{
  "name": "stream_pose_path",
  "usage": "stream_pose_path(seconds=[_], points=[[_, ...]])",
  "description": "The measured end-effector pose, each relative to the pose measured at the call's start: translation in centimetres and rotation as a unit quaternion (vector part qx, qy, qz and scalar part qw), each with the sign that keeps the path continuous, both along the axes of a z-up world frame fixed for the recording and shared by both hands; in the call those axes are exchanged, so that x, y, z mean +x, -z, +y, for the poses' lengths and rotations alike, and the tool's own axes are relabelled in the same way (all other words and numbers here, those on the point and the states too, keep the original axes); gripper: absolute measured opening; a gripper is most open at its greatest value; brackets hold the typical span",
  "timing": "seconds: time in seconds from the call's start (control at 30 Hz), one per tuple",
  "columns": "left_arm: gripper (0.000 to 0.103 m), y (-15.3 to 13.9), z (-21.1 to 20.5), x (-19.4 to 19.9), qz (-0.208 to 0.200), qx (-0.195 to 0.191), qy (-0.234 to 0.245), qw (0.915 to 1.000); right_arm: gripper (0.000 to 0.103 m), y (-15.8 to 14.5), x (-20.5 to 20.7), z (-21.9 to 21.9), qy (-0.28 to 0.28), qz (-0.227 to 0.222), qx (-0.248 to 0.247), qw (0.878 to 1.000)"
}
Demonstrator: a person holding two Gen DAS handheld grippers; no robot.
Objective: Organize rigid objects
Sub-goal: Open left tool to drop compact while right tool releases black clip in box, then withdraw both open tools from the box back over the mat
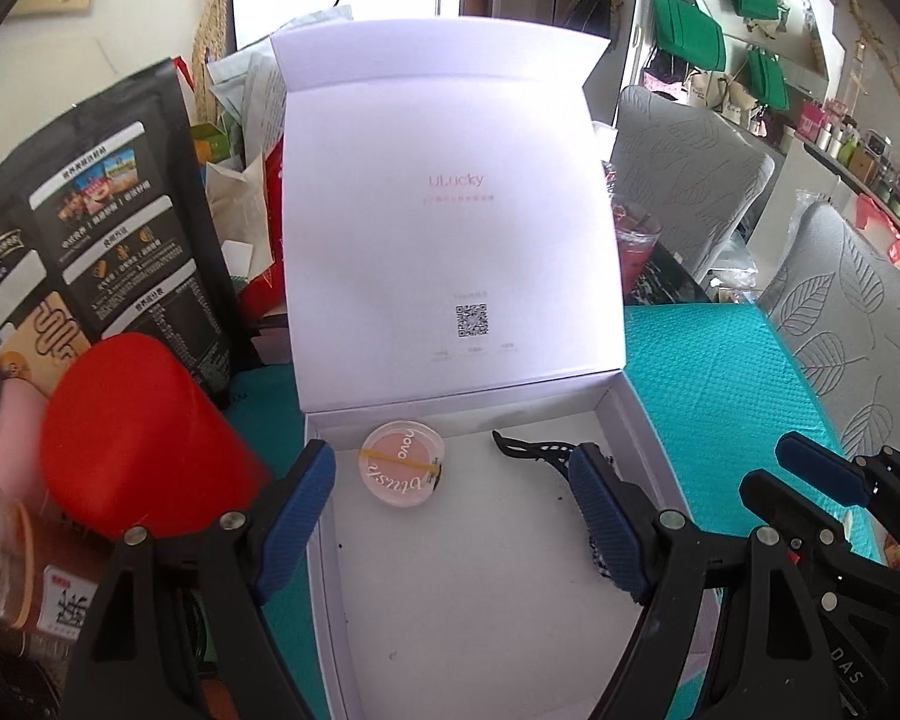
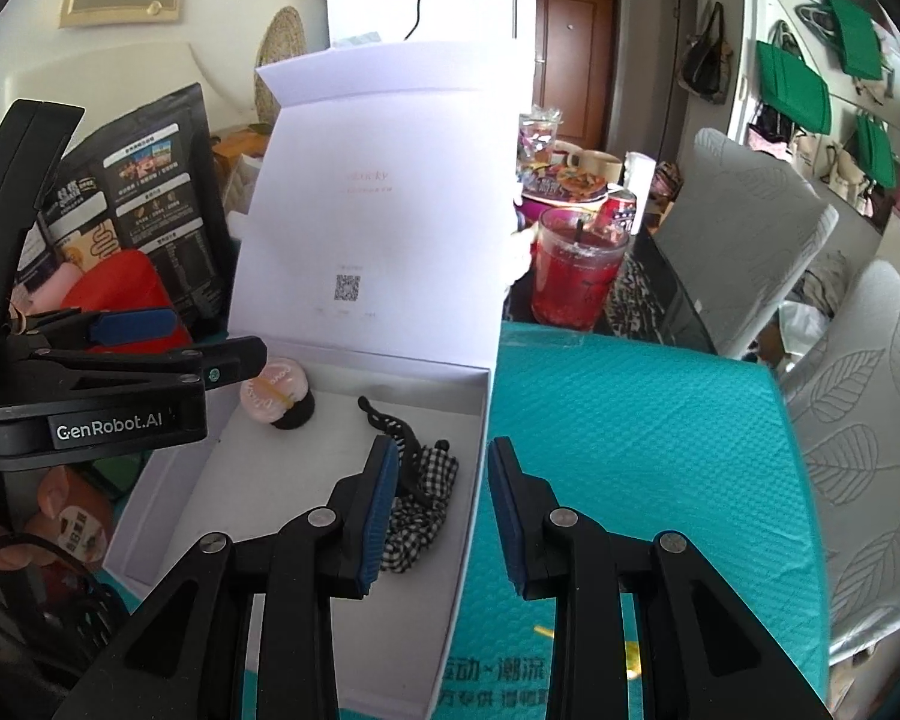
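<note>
**Q:** While both tools hover over the white box [image 1: 621,420], what lies in it, and where?

**A:** A round blush compact [image 1: 403,463] sits near the back wall, at the left of the floor. A black hair claw [image 2: 390,420] lies to its right, touching a checked fabric scrunchie [image 2: 423,498] against the right wall. The lid [image 1: 444,210] stands upright behind them. The box rests on a teal mat [image 2: 630,420] over the tabletop.

**Q:** How do the hand-held grippers stand?

**A:** The left hand-held gripper [image 1: 456,516] is wide, its pads straddling the floor of the box with nothing between them. The right hand-held gripper [image 2: 444,516] is narrow but not closed; a gap shows between its pads, and it holds nothing. It hangs over the right wall of the box.

**Q:** How would the compact handle?

**A:** Probably light and stiff, with a smooth, slippery plastic lid. A thin yellow band [image 1: 399,459] crosses the top, perhaps keeping it shut. The safest hold looks to be across the rim, pads on opposite sides; pressure on the flat lid could crack it or break the powder inside.

**Q:** And the claw?

**A:** Light and rigid, but its thin teeth seem brittle. Taking it by the thick spine seems wiser. The scrunchie is soft and yields anywhere, so it may drag along if the teeth are caught in it.
</note>
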State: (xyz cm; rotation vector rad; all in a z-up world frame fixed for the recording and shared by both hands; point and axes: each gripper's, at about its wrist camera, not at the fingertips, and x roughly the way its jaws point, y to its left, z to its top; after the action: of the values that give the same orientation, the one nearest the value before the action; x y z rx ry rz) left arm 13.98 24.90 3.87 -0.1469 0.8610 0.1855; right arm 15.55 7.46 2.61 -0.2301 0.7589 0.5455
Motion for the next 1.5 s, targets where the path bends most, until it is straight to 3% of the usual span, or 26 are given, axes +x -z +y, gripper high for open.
stream_pose_path(seconds=[0.4,0.6,0.73,0.77,0.97,1.23,1.5], points=[[0.081,-4.0,-2.6,-5.4,-0.048,0.012,0.005,0.9988,0.031,-3.7,-5.3,-3.3,0.006,-0.043,0.018,0.999],[0.081,-5.4,-4.1,-8.2,-0.065,0.024,0.002,0.9976,0.044,-5.2,-8.1,-5.5,0.014,-0.065,0.03,0.997],[0.102,-6.0,-5.3,-10.1,-0.074,0.034,0.008,0.9967,0.067,-5.8,-10.0,-7.2,0.02,-0.081,0.033,0.996],[0.103,-6.1,-5.8,-10.8,-0.08,0.036,0.011,0.9961,0.072,-5.9,-10.5,-7.6,0.022,-0.084,0.033,0.996],[0.103,-6.3,-7.8,-13.0,-0.089,0.041,0.03,0.9948,0.081,-6.2,-12.9,-10.2,0.046,-0.1,0.026,0.994],[0.103,-5.8,-11.3,-14.8,-0.095,0.041,0.074,0.9919,0.085,-6.1,-15.7,-13.7,0.073,-0.113,0.022,0.991],[0.103,-4.4,-15.3,-15.6,-0.089,0.018,0.126,0.9878,0.085,-4.8,-17.4,-17.3,0.104,-0.105,0.022,0.989]])
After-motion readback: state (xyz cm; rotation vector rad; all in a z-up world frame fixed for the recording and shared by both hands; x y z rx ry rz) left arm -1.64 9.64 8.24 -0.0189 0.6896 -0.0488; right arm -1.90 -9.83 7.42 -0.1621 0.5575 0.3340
